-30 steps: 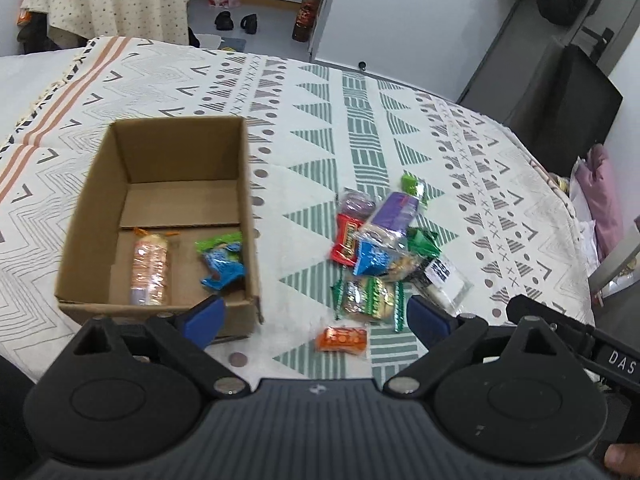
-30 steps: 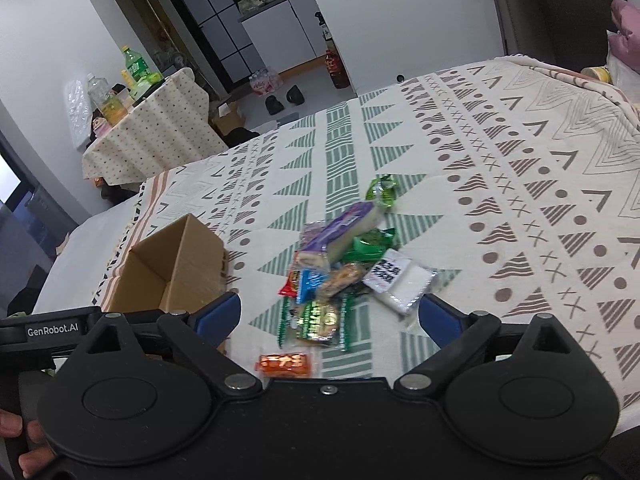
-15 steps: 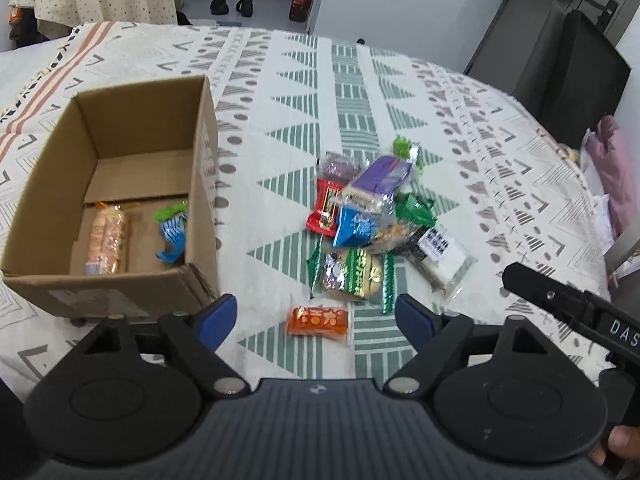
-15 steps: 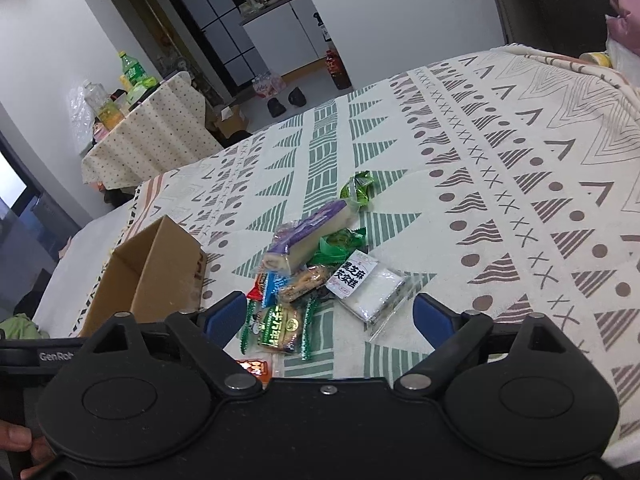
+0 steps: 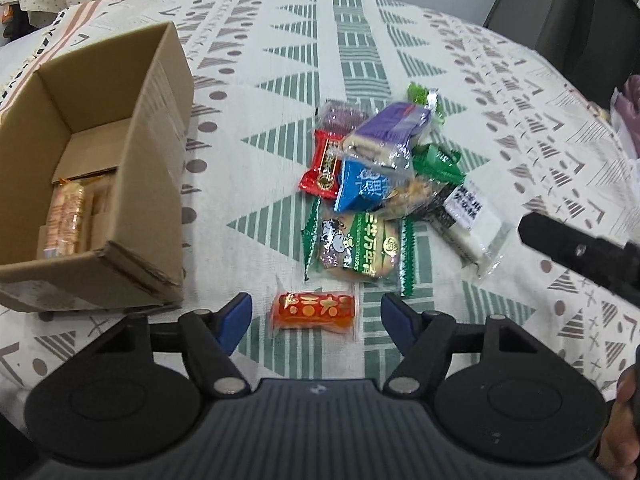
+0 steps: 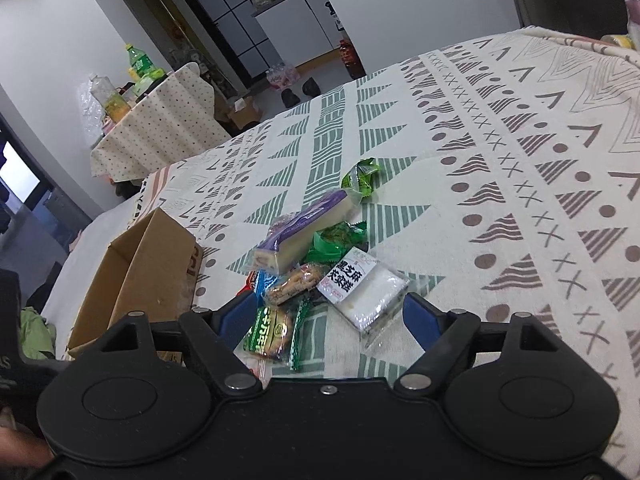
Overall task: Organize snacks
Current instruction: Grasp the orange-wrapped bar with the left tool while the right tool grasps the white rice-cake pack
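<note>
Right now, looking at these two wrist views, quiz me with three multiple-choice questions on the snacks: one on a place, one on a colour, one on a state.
1. Where is the orange snack packet?
A. Inside the box
B. On the cloth between the left gripper's jaws
C. On top of the pile

2. What colour tops the long packet on the pile?
A. Purple
B. Yellow
C. Black

3. How do the left gripper's jaws stand?
A. Shut on a packet
B. Shut and empty
C. Open

Answers:
1 B: it lies alone on the tablecloth, apart from the pile.
2 A: purple wrapper in both views.
3 C: the blue pads stand wide apart, either side of the packet.
</note>
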Available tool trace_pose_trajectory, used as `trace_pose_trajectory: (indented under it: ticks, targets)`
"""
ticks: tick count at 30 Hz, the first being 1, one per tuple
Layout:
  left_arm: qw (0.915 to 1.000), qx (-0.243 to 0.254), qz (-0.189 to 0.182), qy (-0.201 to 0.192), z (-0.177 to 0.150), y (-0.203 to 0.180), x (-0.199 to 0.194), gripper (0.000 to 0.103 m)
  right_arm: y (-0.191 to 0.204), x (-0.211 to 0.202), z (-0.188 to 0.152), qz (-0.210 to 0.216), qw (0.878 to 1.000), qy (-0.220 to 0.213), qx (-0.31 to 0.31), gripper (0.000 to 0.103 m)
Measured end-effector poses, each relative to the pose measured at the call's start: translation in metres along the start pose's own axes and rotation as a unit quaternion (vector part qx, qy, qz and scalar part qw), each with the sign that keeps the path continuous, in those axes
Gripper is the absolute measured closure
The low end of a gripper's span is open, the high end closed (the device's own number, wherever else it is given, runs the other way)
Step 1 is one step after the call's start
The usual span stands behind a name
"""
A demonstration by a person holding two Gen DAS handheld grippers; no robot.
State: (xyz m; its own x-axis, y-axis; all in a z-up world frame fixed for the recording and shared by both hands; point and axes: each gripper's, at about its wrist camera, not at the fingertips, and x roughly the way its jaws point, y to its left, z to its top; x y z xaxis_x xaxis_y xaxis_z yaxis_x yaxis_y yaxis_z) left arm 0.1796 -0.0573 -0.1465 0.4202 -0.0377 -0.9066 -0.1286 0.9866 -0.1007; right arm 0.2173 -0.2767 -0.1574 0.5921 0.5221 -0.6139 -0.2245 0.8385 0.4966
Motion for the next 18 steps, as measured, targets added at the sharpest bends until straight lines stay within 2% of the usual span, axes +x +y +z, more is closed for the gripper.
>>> trace_pose_trajectory:
  ticks: [11, 18]
  targets:
    - [0.9992, 0.019, 0.019, 0.030, 0.004, -0.010, 0.033, 0.035, -0.011, 0.030, 0.009, 0.014, 1.000, 0.015, -0.002, 0.023]
    - [0.9988, 0.017, 0.032, 0.033, 0.005, -0.009, 0.039, 0.047, -0.013, 0.052, 0.016, 0.011, 1.000, 0.019, -0.009, 0.023]
